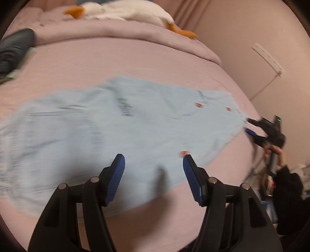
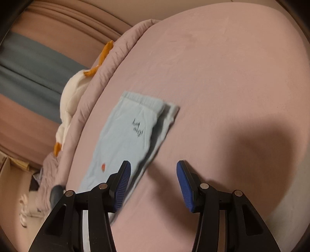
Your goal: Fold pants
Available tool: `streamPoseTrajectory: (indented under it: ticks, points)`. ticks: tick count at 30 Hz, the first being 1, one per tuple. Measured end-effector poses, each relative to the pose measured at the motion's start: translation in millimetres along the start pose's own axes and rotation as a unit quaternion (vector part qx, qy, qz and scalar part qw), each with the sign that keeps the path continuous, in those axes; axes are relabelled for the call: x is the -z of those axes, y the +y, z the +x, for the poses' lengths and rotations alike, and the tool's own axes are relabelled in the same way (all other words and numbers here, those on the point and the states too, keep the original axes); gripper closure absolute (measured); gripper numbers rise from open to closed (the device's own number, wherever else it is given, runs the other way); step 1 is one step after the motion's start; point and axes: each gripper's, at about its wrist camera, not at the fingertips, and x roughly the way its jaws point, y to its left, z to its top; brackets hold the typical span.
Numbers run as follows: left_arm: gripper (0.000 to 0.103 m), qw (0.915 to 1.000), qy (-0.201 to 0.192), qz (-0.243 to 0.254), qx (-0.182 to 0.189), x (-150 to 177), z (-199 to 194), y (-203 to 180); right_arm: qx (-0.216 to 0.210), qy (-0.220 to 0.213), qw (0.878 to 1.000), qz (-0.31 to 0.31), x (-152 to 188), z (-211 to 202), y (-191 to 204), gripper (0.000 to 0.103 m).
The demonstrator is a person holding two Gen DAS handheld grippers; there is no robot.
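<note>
Found the pants [image 1: 135, 126], pale blue, lying flat on the pink bed [image 1: 135, 58], apparently already doubled lengthwise, one leg over the other, elastic waistband at the far end in the right wrist view. Had the left gripper [image 1: 153, 160] above the near long edge of the cloth, jaws set fairly wide with nothing between them; could not tell through the blur whether touching the fabric. Had the right gripper [image 2: 153, 164] low by the leg-end, just beside the long edge, jaws likewise parted and empty.

Judged the cloth thin, light and limp: sure to sag, drag and crease rather than keep any shape, unlikely to slip from ribbed jaws, in no danger of breaking. Reckoned the next fold to be crosswise, leg-ends up to waistband. Thought it best to pinch both layers together at the two corners of the leg-end, one gripper per corner, a little in from the edge, lifting evenly so as not to peel the upper layer off the lower.

Noted a plush goose [image 1: 126, 11] and a dark garment [image 1: 13, 50] well apart from the work.
</note>
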Motion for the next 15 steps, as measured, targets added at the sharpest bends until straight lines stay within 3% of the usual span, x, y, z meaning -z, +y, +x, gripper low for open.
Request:
streamPoseTrajectory:
  ticks: [7, 9, 10, 15]
  points:
    - [0.041, 0.9992, 0.025, -0.008, 0.031, -24, 50, -29, -0.026, -0.012, 1.000, 0.001, -16, 23, 11, 0.055]
    - [0.041, 0.9991, 0.035, -0.019, 0.015, -25, 60, -27, -0.032, -0.018, 0.999, 0.003, -13, 15, -3, 0.079]
    - [0.041, 0.9989, 0.040, -0.023, 0.008, -25, 65, -27, -0.033, -0.012, 0.999, 0.008, -13, 19, -4, 0.096]
    - [0.043, 0.9988, 0.049, -0.006, -0.008, -22, 68, -28, -0.018, -0.021, 0.999, -0.019, -18, 7, -2, 0.098]
